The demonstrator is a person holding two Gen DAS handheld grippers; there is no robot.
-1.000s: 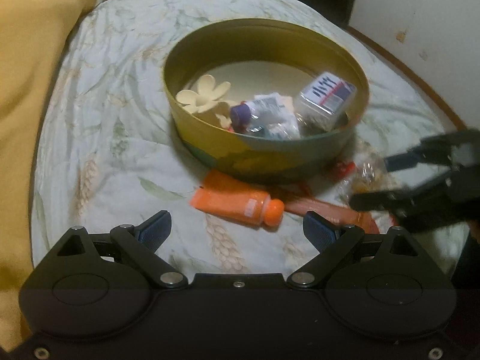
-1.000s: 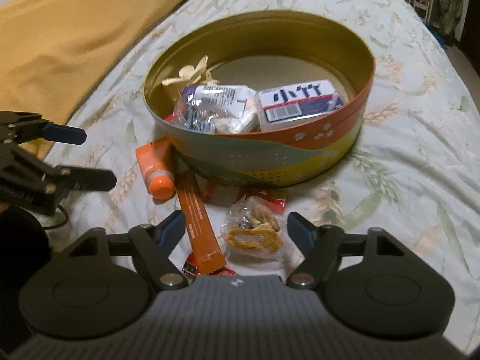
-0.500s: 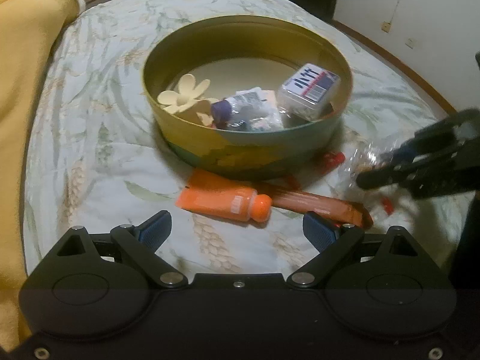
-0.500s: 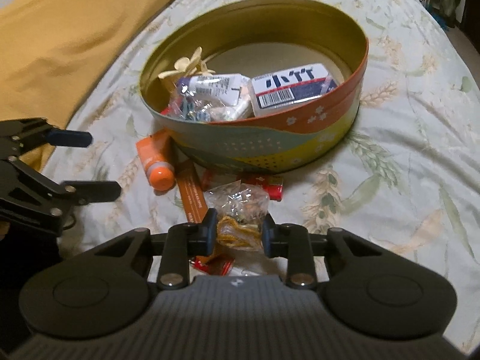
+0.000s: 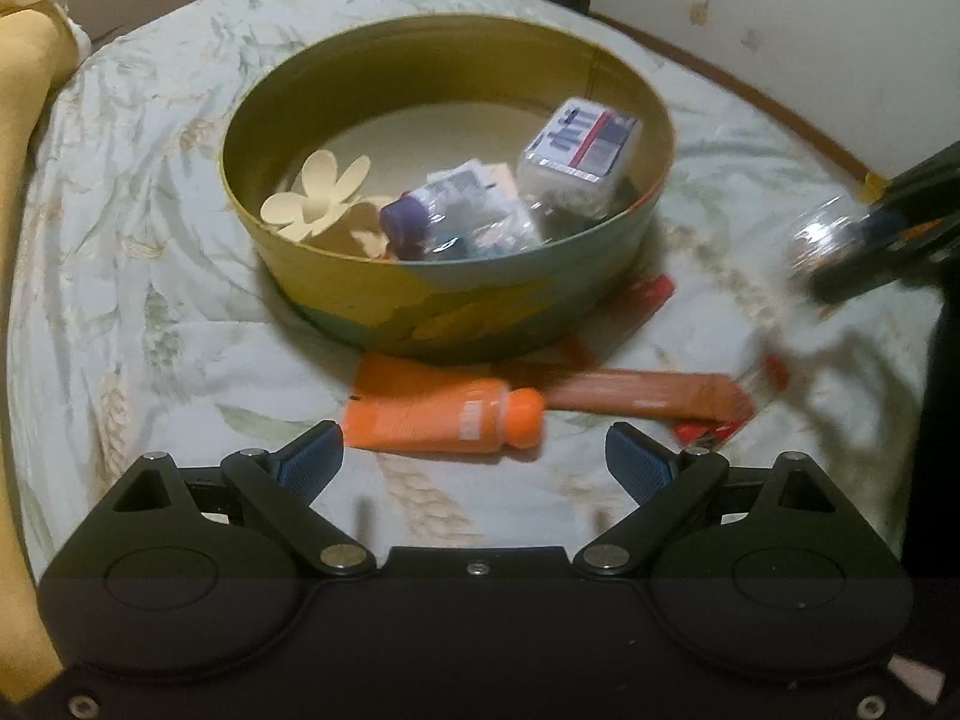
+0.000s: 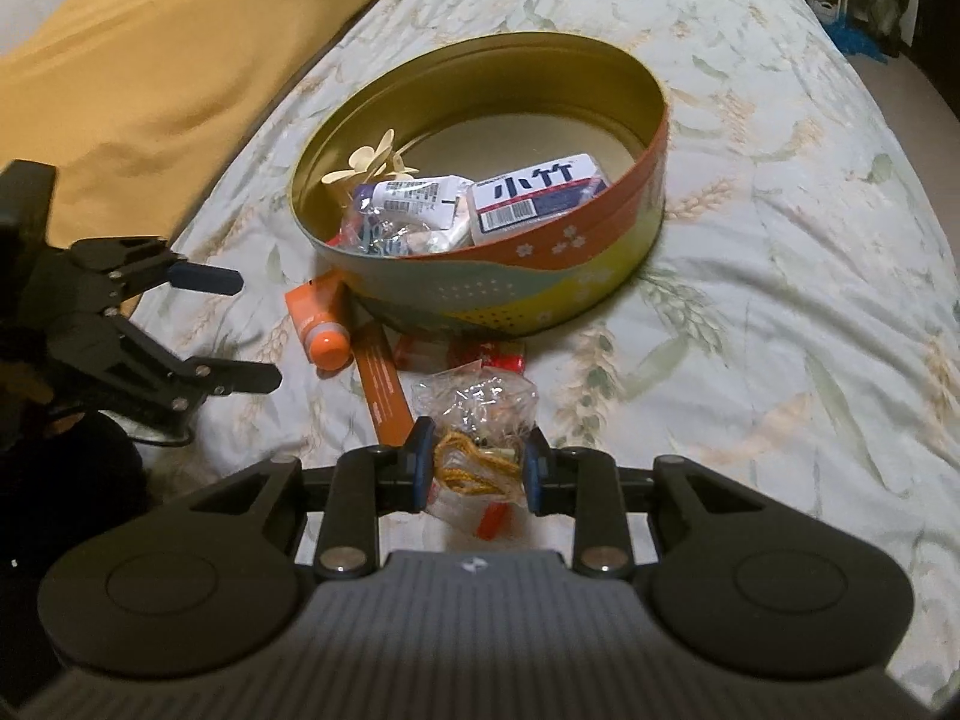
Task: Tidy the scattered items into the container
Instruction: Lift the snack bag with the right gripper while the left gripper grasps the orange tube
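One round tin (image 6: 480, 276) stands on the bed (image 6: 780, 300), and its wall outside is painted in orange, teal and yellow bands with small white flowers, while the inside is dull gold. Inside it I count four things: one cream flower-shaped hair clip (image 5: 318, 198), one small bottle with a purple cap (image 5: 405, 225), one crinkled clear packet (image 6: 384, 237), and one clear plastic box (image 6: 540, 195) with a white label, blue characters and a barcode. All four lie in the near half of the tin; the far half of its floor is bare.

Outside the tin, just beside its near wall, lie one orange tube (image 5: 432, 414) with a round orange cap and one long flat orange sachet (image 5: 648, 399), which touch each other at the cap end. Some small red wrappers (image 6: 462, 354) lie between the tin and the sachet; their number I cannot tell.

The right gripper (image 6: 477, 471) is closed narrow on one clear plastic bag (image 6: 480, 414) that contains a coil of yellow-brown cord, and holds it in front of the tin, near the sachet. The left gripper (image 5: 474, 462) is spread wide and holds nothing; it hovers above the orange tube.

One yellow blanket (image 6: 150, 60) lies along the left edge of the bed.
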